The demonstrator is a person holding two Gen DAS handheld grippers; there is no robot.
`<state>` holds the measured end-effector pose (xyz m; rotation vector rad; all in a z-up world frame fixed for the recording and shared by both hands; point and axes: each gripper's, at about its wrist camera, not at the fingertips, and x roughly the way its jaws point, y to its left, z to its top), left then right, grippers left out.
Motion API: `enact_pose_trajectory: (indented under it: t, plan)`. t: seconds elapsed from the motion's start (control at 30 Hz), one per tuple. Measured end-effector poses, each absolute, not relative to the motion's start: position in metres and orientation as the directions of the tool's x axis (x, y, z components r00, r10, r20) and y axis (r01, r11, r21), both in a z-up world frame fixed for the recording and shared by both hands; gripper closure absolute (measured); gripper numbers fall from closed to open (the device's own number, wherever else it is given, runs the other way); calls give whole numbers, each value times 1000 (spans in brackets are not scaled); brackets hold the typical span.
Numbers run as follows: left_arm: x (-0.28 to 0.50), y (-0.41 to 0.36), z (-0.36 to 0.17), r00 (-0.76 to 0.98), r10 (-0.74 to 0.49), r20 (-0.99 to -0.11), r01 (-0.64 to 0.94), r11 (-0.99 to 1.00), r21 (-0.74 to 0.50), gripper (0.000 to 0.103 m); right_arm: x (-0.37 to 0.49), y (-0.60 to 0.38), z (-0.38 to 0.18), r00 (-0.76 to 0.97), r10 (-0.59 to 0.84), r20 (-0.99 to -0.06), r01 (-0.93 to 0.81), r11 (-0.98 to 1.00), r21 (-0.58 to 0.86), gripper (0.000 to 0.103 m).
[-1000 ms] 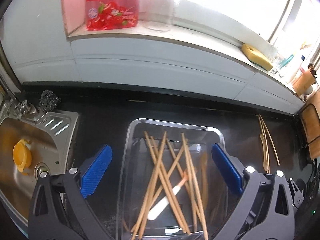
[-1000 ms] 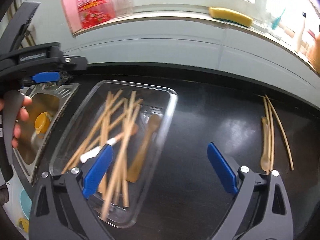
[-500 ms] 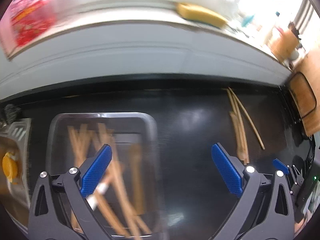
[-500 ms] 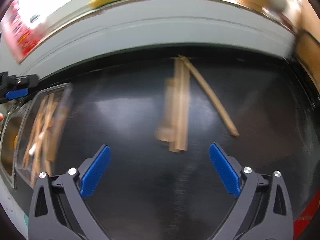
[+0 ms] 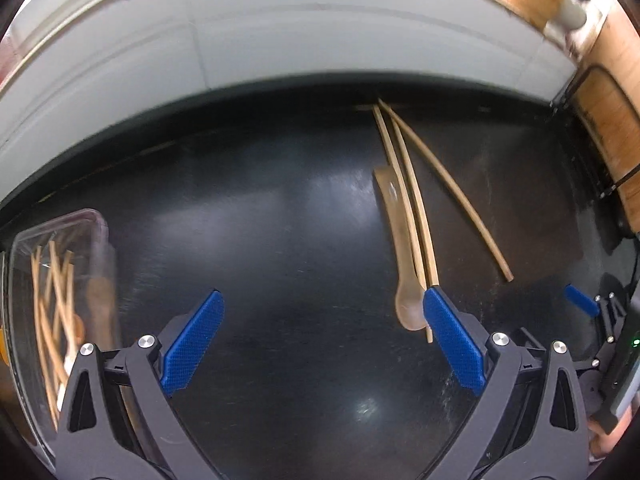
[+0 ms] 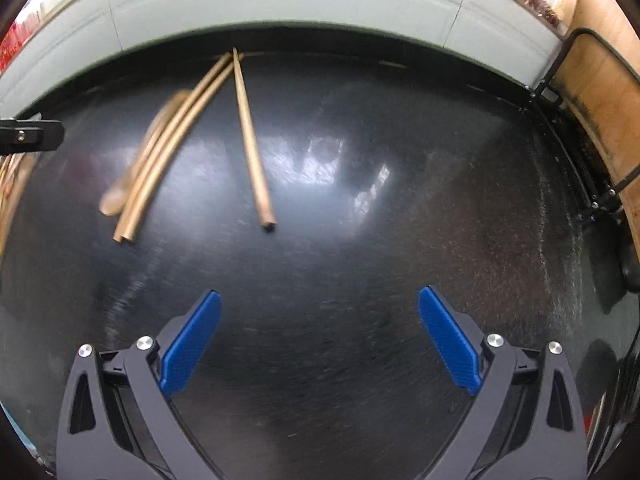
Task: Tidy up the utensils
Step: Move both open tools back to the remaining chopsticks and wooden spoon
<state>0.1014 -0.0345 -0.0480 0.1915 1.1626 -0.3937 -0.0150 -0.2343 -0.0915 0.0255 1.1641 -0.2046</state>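
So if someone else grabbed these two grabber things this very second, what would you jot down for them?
Left gripper: open, empty, above the black counter.
Right gripper: open, empty, over bare counter.
On the counter: three loose chopsticks and a wooden spoon, near the left gripper's right finger.
Clear tray at far left holds more chopsticks.
Done: nothing can be confirmed from this moment.
Left: probably sorting the tray's utensils and the counter group; neither gripper holds anything yet.
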Motion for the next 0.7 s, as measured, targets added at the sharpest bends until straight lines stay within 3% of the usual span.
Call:
enact_pose_trajectory:
  t: [0.27, 0.7]
  plan:
    - [103, -65, -71, 318, -157, -935, 356, 934, -36, 6, 1, -262, -104, 391, -40, -920, 145, 989, 19, 7]
    - [125, -87, -108, 307, -57, -950, 321, 946, 46, 6, 34, -252, -105, 430, 4, -903, 28, 999, 18, 7]
